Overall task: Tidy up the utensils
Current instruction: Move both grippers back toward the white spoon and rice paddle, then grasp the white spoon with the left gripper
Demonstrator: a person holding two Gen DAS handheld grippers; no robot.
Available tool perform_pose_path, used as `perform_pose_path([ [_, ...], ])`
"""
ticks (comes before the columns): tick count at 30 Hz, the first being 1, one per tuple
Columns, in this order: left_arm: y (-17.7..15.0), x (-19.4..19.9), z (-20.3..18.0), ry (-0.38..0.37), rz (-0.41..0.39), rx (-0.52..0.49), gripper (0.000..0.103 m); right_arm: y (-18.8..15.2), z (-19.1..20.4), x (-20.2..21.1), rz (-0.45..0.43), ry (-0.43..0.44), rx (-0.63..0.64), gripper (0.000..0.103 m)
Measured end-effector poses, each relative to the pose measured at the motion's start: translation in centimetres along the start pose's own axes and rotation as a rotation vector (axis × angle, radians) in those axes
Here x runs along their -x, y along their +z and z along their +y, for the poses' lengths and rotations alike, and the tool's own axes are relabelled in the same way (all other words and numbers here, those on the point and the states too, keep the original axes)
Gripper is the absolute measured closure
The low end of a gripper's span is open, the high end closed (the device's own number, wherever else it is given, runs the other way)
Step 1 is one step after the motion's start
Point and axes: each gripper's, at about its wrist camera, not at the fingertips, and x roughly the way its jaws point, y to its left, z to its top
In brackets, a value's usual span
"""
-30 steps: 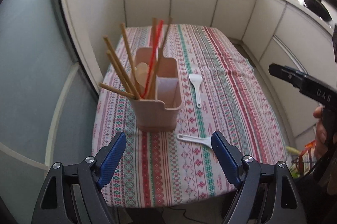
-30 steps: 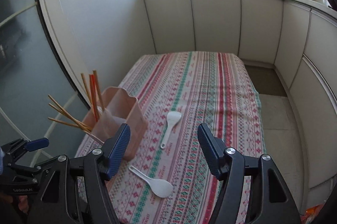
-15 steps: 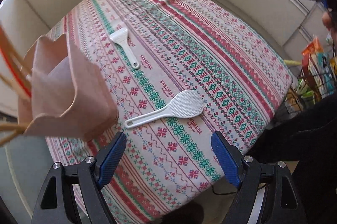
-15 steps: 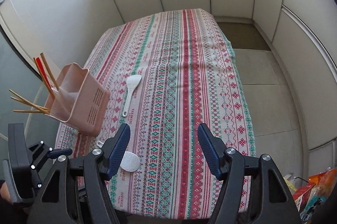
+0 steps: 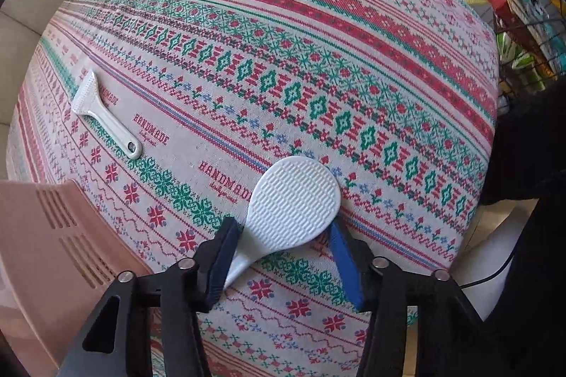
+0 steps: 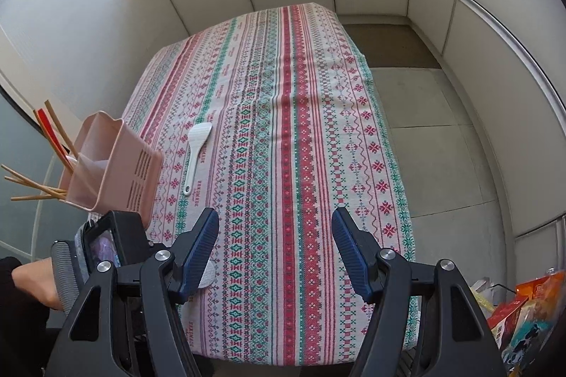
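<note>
Lining up my left claw (image 5: 281, 247) on the near white plastic rice paddle (image 5: 292, 205), which lies flat on the desk under a red-and-green patterned tablecloth (image 5: 318, 65). The jaws are open, straddling the spot where the ribbed head narrows into the handle, not clamped yet as far as I can tell. I reckon the trick is to sink a bit lower and pinch the neck, not the wide head, so it doesn't pivot when lifted. The other, smaller white plastic paddle (image 5: 104, 115) sits further off to the left. The pink plastic utensil caddy (image 6: 113, 164) with wooden chopsticks (image 6: 33, 187) in it is at the near left, so it's a short carry. My right claw (image 6: 276, 251) hangs open over the cloth, holding nothing.
</note>
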Motion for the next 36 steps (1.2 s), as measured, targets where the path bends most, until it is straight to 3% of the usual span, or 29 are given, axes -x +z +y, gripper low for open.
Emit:
perform_pose_path([
  [2, 0.3, 0.2, 1.2, -0.014, -0.021, 0.083, 0.066, 0.1, -0.4, 0.0, 0.003, -0.002, -0.01, 0.034],
  [4, 0.5, 0.6, 3.1, -0.041, -0.06, 0.243, 0.075, 0.2, -0.6, 0.0, 0.002, -0.002, -0.014, 0.034],
  [6, 0.3, 0.6, 4.7, -0.074, -0.079, 0.397, 0.078, 0.3, -0.7, 0.1, -0.001, 0.004, -0.017, 0.034],
  [7, 0.3, 0.6, 5.1, -0.089, -0.091, 0.426, 0.078, 0.3, -0.7, 0.2, -0.003, 0.007, -0.019, 0.034],
  [13, 2.0, 1.7, 4.4, 0.023, -0.096, 0.316, 0.077, 0.4, -0.8, 0.1, 0.004, 0.02, -0.035, 0.034],
  [17, 3.8, 2.4, 4.0, 0.03, -0.091, 0.262, 0.079, 0.5, -1.1, 0.1, 0.004, 0.018, -0.046, 0.034],
  [19, 4.3, 2.4, 4.1, 0.03, -0.086, 0.253, 0.097, 0.5, -1.4, 0.0, 0.009, 0.022, -0.058, 0.034],
  [20, 4.3, 2.6, 4.3, 0.017, -0.089, 0.268, 0.097, 0.5, -1.6, -0.1, 0.012, 0.023, -0.065, 0.034],
  [24, 3.4, 5.2, 5.3, 0.032, -0.18, 0.359, 0.099, 0.7, -2.3, -0.8, 0.03, 0.025, -0.1, 0.034],
  [29, -0.3, 10.5, 7.3, 0.002, -0.352, 0.598, 0.099, 1.8, -2.1, -3.2, 0.079, 0.016, -0.107, 0.034],
  [33, -3.7, 14.2, 6.8, 0.035, -0.509, 0.653, 0.1, 3.1, -0.9, -6.4, 0.17, 0.151, -0.155, 0.035],
  [36, -5.3, 14.6, 6.4, 0.055, -0.588, 0.675, 0.1, 4.2, 0.7, -8.9, 0.226, 0.215, -0.167, 0.037],
])
